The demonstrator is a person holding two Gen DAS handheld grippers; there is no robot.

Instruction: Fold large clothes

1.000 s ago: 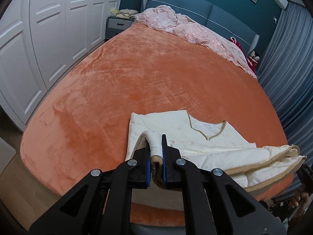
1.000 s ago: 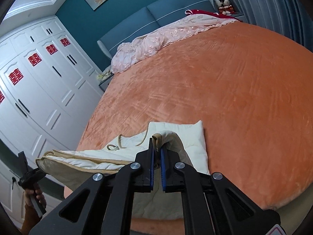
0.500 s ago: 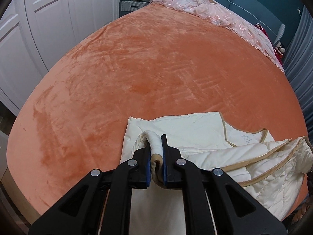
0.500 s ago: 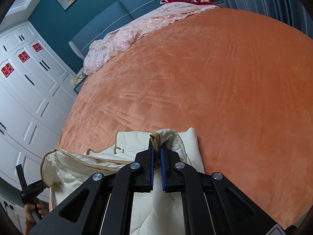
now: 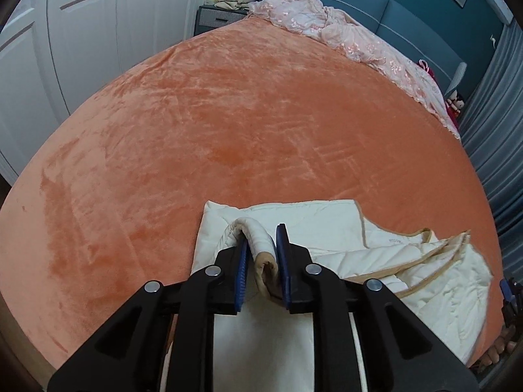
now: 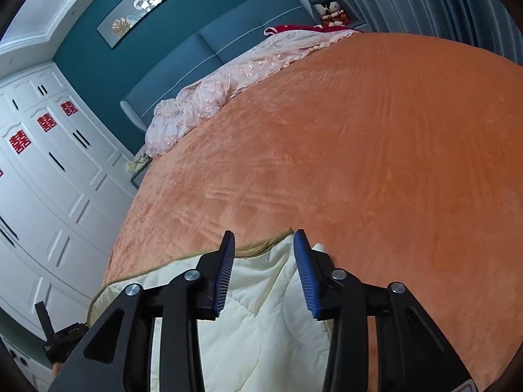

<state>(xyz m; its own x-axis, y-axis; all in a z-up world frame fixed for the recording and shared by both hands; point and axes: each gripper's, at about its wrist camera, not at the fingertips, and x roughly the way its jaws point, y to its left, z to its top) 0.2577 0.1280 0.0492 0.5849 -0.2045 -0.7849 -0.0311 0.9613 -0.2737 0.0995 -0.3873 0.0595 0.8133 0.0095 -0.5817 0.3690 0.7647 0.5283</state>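
A cream quilted garment (image 5: 327, 225) with tan trim lies folded near the front edge of the orange bed cover (image 5: 261, 114). My left gripper (image 5: 261, 233) has its jaws opening. A rolled fold of the garment's hem still stands between them, leaning on the right pad with a gap at the left pad. In the right wrist view the garment (image 6: 261, 310) lies flat under my right gripper (image 6: 264, 232). Its jaws are opening wide and nothing is pressed between the pads. The left gripper (image 6: 62, 339) shows at the lower left of that view.
A crumpled pink quilt (image 5: 343, 29) lies along the blue headboard (image 6: 228, 49). White wardrobe doors (image 5: 81, 32) and a nightstand (image 5: 219, 16) stand left of the bed, grey curtains (image 5: 497, 130) on the right. The orange cover (image 6: 359, 163) spreads wide beyond the garment.
Both grippers came down toward the bed with the garment's lifted edge, which now lies on the folded part. Both pairs of jaws parted; the right one released its hem.
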